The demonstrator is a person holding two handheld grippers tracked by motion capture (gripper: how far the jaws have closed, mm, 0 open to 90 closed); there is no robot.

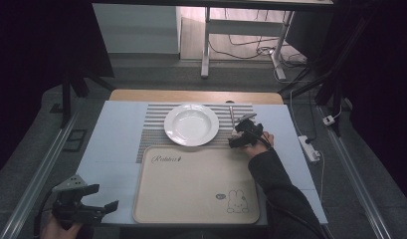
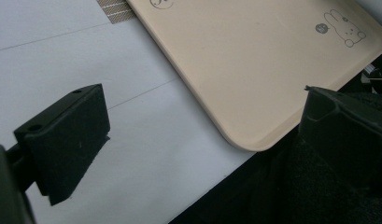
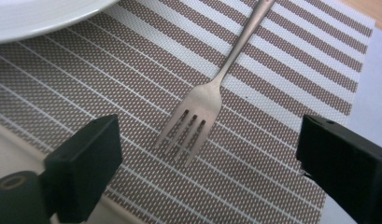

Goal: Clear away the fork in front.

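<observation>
So the biggest thing here is the table (image 1: 111,144), topped with a pale blue-white sheet, a strip of bare wood showing along its far edge. On the near middle of it sits a beige tray (image 1: 191,189) with a little rabbit drawn in its near right corner and some script in the far left one, nothing on it. Just past the tray lies a brown and white striped mat (image 1: 151,130), and the tray's far edge overlaps the mat's near edge. A white plate (image 1: 191,124) sits on the mat, roughly centred, looks empty. To the right of the plate, also on the mat, lies a fork (image 3: 202,100); in the right gripper view its tines are toward the camera and the handle runs away toward the mat's far side, close to the plate's rim but not touching it. The right gripper (image 1: 245,133) hovers right over the fork's tine end, jaws spread wide, one on either side of the tines with nothing between them but mat, not touching the fork. The left gripper (image 1: 91,204) is way off at the near left corner of the table, beside the tray's near left corner, jaws also wide apart and holding nothing.
</observation>
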